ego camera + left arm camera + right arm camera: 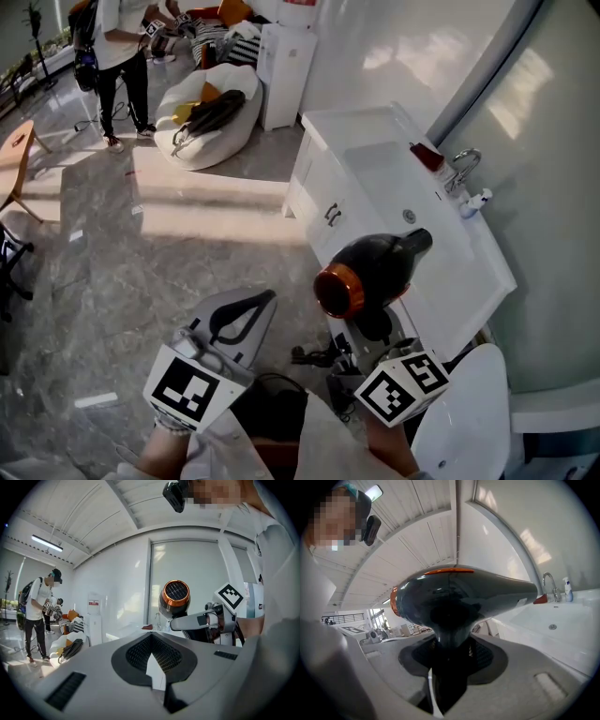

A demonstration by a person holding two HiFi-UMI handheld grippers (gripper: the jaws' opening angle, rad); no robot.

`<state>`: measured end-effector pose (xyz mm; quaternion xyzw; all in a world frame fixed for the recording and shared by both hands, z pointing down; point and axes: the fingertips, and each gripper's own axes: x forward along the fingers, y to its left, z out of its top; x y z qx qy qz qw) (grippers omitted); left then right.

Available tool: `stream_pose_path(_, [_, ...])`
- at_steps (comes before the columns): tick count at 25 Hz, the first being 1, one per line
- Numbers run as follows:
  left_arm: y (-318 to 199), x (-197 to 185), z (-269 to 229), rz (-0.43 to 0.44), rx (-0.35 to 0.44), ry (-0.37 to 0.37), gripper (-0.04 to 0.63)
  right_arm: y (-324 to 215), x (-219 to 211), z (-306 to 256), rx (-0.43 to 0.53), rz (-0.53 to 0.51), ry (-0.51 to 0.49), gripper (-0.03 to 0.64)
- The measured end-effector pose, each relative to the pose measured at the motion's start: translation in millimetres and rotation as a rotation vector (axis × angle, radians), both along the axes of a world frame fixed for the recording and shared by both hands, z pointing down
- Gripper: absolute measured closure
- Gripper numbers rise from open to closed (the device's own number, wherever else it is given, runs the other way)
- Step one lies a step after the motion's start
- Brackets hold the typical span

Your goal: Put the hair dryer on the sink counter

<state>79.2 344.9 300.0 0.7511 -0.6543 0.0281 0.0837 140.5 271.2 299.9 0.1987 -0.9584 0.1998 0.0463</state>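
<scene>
Two grippers sit nearest, low in the head view. The left gripper has its jaw tips brought together with nothing between them; its own view shows only a thin slit behind the tips. The right gripper is clamped on the dark handle of the hair dryer. In the right gripper view the handle fills the gap between the jaws, and the glossy black body rides directly above them.

The dryer's orange-ringed rear grille points back toward the left gripper, and its narrow nozzle points toward the wall. It is up in the air, showing against the near front edge of the white sink counter and not resting on it.

Farther along the counter stand a faucet, a red item and a small bottle. Well beyond, on the floor, lies a white beanbag, with a person standing past it.
</scene>
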Motion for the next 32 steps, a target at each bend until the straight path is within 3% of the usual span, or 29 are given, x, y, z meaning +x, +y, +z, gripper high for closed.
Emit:
stream_pose_path(17, [14.3, -35.2, -0.6, 0.021, 0.016, -0.009, 0.594, -1.3, -37.6, -6.9, 0.018, 0.017, 0.036, 0.451])
stream_pose_path(32, [-0.2, -83.6, 3.9, -0.092, 0.025, 0.012, 0.594, -44.0, -88.3, -12.1, 0.026, -0.014, 0.032, 0.451])
